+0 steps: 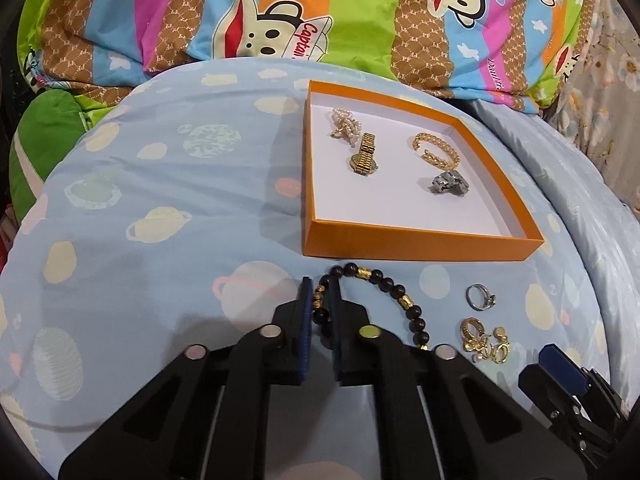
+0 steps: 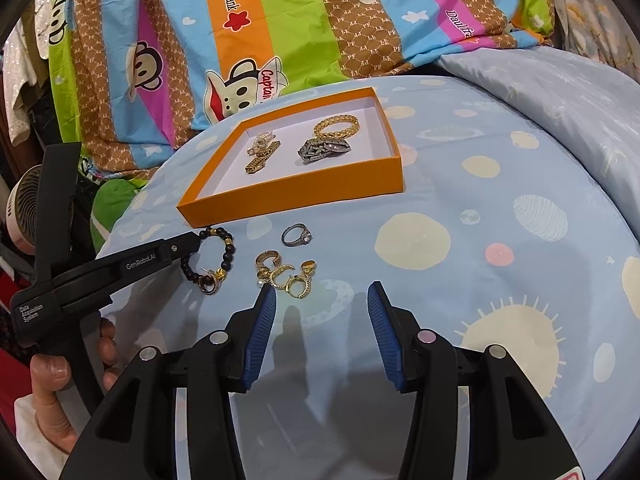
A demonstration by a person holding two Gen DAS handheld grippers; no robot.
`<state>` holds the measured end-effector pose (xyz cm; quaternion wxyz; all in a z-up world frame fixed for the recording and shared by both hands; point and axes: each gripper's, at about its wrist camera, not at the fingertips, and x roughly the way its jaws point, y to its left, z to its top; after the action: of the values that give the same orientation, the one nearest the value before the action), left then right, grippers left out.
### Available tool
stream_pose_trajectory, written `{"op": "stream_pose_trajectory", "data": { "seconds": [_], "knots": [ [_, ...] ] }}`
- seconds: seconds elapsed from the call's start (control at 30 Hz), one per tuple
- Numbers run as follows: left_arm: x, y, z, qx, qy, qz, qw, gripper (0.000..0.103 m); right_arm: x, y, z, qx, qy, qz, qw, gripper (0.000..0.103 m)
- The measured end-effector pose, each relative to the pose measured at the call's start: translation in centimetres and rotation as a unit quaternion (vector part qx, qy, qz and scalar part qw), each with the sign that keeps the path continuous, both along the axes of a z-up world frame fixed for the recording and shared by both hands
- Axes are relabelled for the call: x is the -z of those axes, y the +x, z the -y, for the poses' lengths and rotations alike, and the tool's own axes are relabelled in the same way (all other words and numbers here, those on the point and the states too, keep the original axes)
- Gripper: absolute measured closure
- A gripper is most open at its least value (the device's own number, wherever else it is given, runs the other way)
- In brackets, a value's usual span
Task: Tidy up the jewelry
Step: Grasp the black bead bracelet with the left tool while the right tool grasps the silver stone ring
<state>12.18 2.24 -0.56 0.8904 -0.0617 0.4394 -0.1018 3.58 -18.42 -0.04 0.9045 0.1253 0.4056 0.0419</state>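
An orange box (image 1: 404, 240) with a white floor sits on the blue bedsheet. It holds a pearl piece (image 1: 345, 125), a gold watch (image 1: 363, 156), a gold chain bracelet (image 1: 436, 152) and a silver watch (image 1: 447, 184). My left gripper (image 1: 321, 286) is shut on a black-and-gold bead bracelet (image 1: 394, 290) that lies just in front of the box; it also shows in the right wrist view (image 2: 224, 258). A silver ring (image 1: 480, 297) and a pile of gold earrings (image 1: 482, 340) lie to the right. My right gripper (image 2: 322, 292) is open and empty, just short of the earrings (image 2: 286, 274).
A colourful monkey-print quilt (image 1: 280, 12) is bunched up behind the box. A pale blue blanket (image 2: 560, 92) lies at the right. A small fan (image 2: 24, 208) stands at the far left of the right wrist view. The box (image 2: 304, 196) shows there too.
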Motion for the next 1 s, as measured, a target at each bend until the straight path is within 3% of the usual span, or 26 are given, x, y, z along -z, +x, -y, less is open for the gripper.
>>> {"op": "stream_pose_trajectory", "data": {
  "seconds": [0.27,0.5,0.93,1.0],
  "knots": [
    [-3.2,-1.8,-2.1,-0.011,-0.027,0.052,0.9982,0.097,-0.1,0.3,0.0,-0.001,-0.002,0.003,1.0,0.055],
    [-6.0,-2.3,-4.5,-0.027,-0.035,0.088,0.9952,0.1,-0.7,3.0,-0.8,-0.006,-0.019,0.012,1.0,0.058],
    [-3.0,-1.2,-5.1,-0.03,-0.034,0.062,0.997,0.103,0.6,7.4,-3.1,-0.036,-0.057,-0.035,0.997,0.07],
    [-2.9,-1.1,-5.1,-0.03,-0.034,0.061,0.9971,0.103,0.7,7.5,-3.3,-0.036,-0.068,-0.037,0.996,0.077]
  ]
}}
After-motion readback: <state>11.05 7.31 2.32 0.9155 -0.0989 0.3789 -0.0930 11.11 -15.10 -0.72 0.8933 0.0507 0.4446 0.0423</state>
